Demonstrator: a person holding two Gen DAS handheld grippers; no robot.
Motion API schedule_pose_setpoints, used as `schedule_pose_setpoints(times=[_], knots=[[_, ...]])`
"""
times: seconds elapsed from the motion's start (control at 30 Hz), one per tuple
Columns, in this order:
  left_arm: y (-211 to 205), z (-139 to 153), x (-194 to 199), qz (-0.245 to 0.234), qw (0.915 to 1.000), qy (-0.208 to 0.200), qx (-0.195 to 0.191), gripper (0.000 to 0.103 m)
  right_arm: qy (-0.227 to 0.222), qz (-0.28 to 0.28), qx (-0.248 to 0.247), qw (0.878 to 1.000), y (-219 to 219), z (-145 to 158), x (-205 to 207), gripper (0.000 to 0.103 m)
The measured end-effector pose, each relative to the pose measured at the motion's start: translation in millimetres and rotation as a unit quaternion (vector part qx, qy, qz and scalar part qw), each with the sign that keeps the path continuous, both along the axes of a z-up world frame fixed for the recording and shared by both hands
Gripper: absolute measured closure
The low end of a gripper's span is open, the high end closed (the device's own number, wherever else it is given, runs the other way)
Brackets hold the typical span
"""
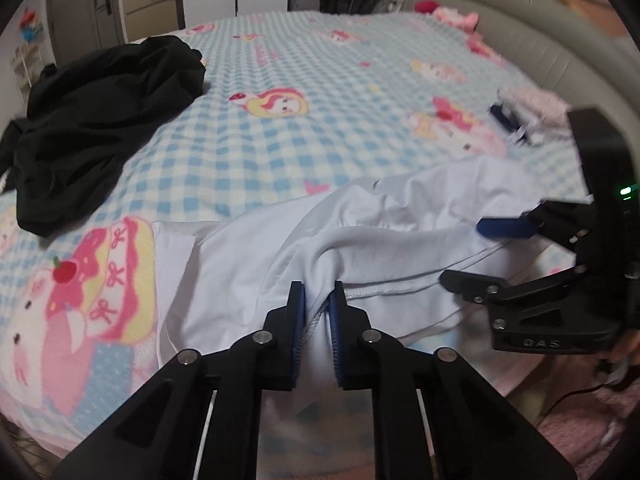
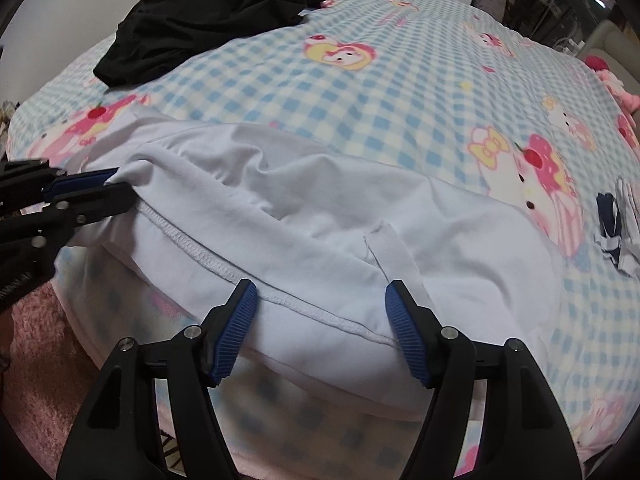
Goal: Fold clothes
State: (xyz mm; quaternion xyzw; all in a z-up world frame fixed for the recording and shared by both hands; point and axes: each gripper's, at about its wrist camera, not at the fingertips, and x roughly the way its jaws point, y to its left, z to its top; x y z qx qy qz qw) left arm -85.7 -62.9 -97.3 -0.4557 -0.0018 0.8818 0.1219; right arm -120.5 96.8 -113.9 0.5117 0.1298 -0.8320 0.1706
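1. Hem of the white T-shirt [image 2: 304, 216], lying at the near edge of the bed [image 1: 340, 92], is pinched in the closed left claw [image 1: 317, 300].
2. Right claw [image 2: 320, 300] stands open astride the hem, gripping nothing; it should clamp squarely before lifting both corners evenly.

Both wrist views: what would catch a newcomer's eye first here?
The white garment lies rumpled along the near edge of the bed, on a blue checked cartoon blanket. The left gripper pinches its stitched hem, while the right gripper stands open over the same hem further along. A crumpled black garment sits at the far left.
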Motion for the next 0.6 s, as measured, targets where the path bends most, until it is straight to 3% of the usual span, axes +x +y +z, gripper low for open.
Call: schedule_pose_setpoints(times=[0.27,0.37,0.57,0.6], knots=[[-3,12,3,0.005,0.9995,0.017,0.026,0.095,0.021,0.039,-0.004,0.999,-21,8,2,0.033],[-1,13,3,0.002,0.9998,0.019,-0.002,0.094,0.030,0.040,0.012,0.999,-24,2,2,0.033],[7,-24,-2,-0.022,0.9964,-0.056,-0.060,0.085,0.015,-0.004,-0.017,1.000,12,-4,-8,0.070],[10,-25,-1,-0.022,0.9959,-0.055,-0.068,0.085,0.019,-0.007,-0.027,0.999,15,0,-8,0.087]])
